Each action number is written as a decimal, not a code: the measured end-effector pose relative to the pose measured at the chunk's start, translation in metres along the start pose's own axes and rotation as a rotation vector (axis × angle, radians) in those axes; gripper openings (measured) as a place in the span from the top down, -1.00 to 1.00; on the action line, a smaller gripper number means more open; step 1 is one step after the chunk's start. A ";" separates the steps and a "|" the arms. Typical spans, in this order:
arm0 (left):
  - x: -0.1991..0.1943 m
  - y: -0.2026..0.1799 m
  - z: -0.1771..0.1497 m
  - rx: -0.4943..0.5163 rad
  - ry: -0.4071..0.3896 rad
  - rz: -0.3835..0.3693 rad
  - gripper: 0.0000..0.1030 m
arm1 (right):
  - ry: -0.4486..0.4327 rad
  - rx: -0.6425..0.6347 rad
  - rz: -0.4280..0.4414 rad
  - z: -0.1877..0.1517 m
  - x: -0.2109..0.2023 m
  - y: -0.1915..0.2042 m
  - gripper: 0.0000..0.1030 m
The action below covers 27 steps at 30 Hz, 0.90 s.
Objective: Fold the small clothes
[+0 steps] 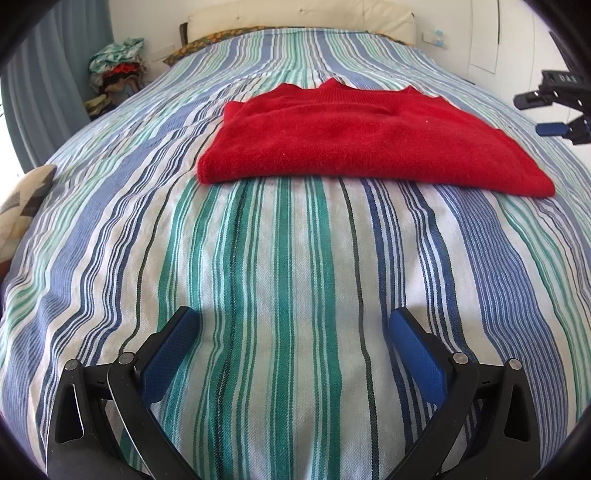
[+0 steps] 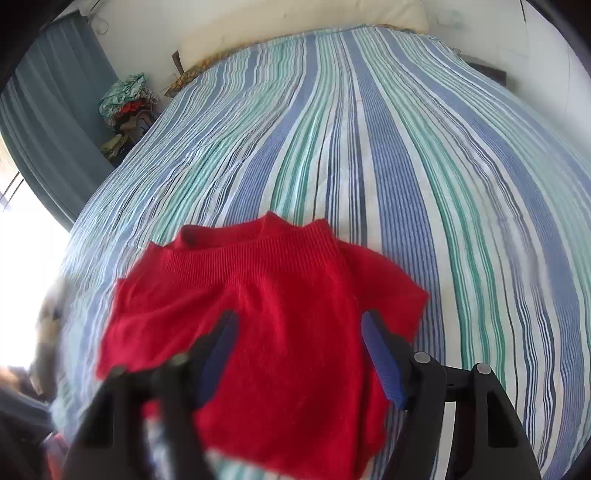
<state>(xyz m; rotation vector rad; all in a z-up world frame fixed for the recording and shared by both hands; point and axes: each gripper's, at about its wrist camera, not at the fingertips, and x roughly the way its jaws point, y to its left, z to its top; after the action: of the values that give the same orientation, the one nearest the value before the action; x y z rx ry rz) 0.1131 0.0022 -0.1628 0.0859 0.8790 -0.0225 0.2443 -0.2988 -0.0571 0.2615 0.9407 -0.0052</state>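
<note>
A small red knit sweater (image 1: 362, 136) lies folded on the striped bedspread (image 1: 280, 266). In the left wrist view it is ahead of my left gripper (image 1: 295, 325), which is open, empty and well short of it. My right gripper (image 1: 543, 110) shows at the right edge there, open, beside the sweater's right end. In the right wrist view the right gripper (image 2: 299, 332) is open and hovers over the sweater (image 2: 266, 314), whose ribbed hem points away from me. That view is blurred on its left side.
A heap of mixed clothes (image 1: 116, 70) is stacked at the far left beside a blue curtain (image 1: 55, 92). A cream headboard (image 1: 303, 14) and a patterned pillow edge (image 1: 207, 42) are at the far end. A patterned cushion (image 1: 22, 203) lies at the bed's left edge.
</note>
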 end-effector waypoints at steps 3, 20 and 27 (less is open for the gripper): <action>0.000 0.000 0.000 0.000 -0.002 0.001 -0.99 | -0.006 -0.021 -0.059 -0.062 -0.024 -0.019 -0.50; -0.007 0.002 0.000 0.006 0.027 -0.014 -0.98 | 0.016 -0.035 -0.109 -0.183 -0.019 -0.023 -0.82; -0.079 0.040 0.023 -0.096 -0.028 -0.160 -0.97 | -0.085 0.092 0.101 -0.108 -0.055 -0.058 -0.78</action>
<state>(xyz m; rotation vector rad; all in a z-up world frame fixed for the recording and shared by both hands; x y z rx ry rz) 0.0824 0.0386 -0.0853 -0.0745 0.8561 -0.1310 0.1184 -0.3365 -0.0865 0.3906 0.8435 0.0333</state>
